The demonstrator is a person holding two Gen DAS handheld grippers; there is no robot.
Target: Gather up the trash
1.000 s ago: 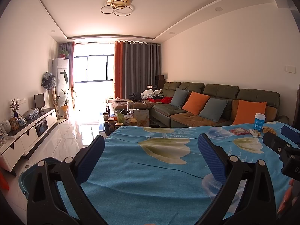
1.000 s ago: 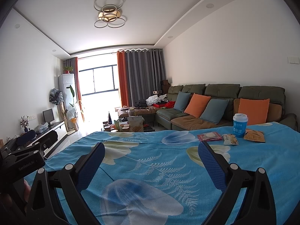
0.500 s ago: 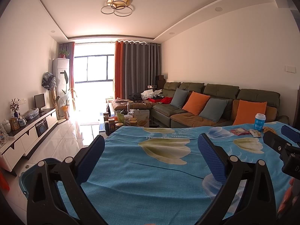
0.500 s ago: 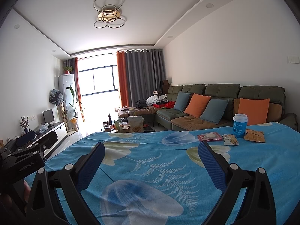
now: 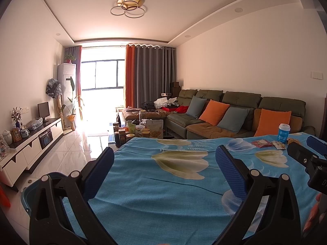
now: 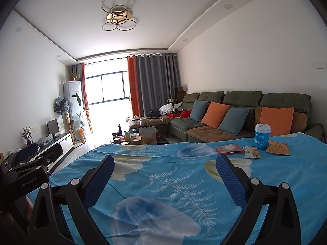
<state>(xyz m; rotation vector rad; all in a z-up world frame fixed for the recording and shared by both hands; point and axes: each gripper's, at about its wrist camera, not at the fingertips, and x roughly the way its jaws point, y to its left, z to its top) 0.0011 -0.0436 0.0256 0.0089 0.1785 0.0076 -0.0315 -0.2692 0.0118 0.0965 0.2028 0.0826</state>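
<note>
On the blue flowered tablecloth [image 6: 184,175], at the far right, stand a blue paper cup with a white lid [image 6: 262,136], a red snack wrapper [image 6: 229,149], a small white and yellow wrapper [image 6: 251,152] and a brown packet [image 6: 278,148]. The cup [image 5: 284,133] and red wrapper [image 5: 261,143] also show in the left wrist view. My right gripper [image 6: 164,163] is open and empty, low over the cloth, well short of the trash. My left gripper [image 5: 164,158] is open and empty over the cloth's left part. A blue bin [image 5: 34,189] sits on the floor at the table's left edge.
A green sofa with orange and grey cushions [image 6: 235,116] lies behind the table. A cluttered coffee table [image 5: 139,129] stands beyond the far edge. A white TV cabinet [image 5: 30,143] lines the left wall, with shiny tiled floor [image 5: 71,153] between.
</note>
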